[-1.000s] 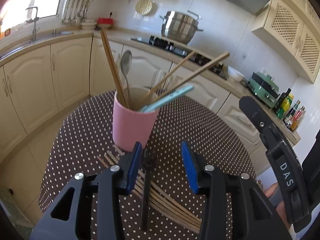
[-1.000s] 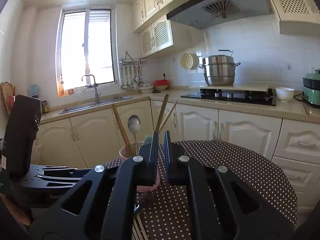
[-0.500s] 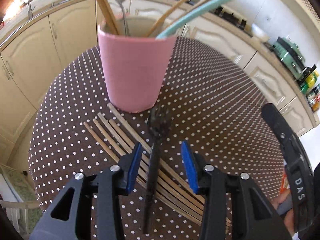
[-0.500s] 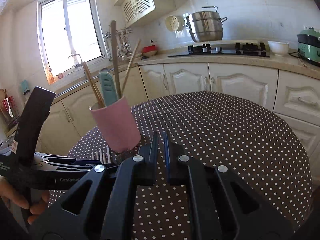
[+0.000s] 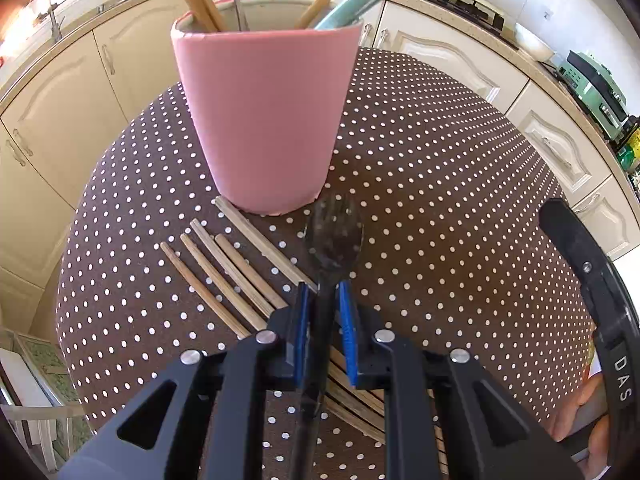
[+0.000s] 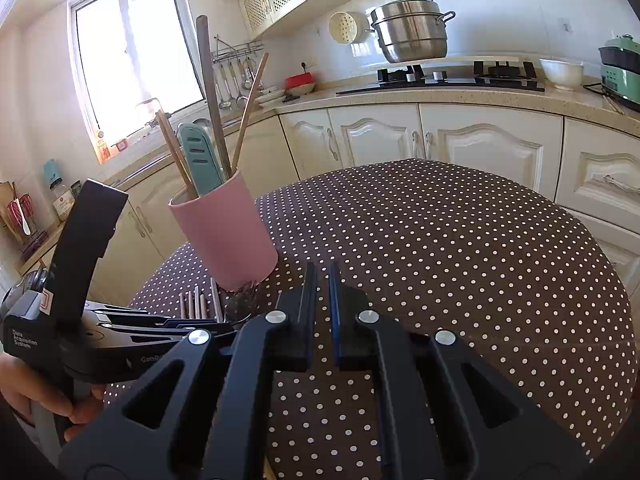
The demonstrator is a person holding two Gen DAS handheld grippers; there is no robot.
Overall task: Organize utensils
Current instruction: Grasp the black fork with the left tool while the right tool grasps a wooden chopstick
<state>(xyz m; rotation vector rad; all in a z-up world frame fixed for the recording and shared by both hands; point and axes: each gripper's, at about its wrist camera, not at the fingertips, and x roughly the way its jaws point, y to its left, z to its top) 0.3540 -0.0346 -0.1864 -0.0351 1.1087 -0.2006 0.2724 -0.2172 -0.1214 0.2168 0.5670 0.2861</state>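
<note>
Table layout, seen along my two tongs

The cup (image 5: 264,120) stands on the table (image 5: 440,200) with utensils upright in it; the spork (image 5: 334,236) lies just before its base, handle between my left gripper (image 5: 324,304) jaws, which are closing; loose chopsticks (image 5: 224,268) lie left of the spork; my right gripper (image 6: 322,280) sits right of the cup.

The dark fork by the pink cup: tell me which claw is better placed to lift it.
Left. The left claw already straddles the dark fork, its jaws closing around the handle in front of the pink cup. The right claw is shut and empty, over bare tablecloth away from the fork.
</note>
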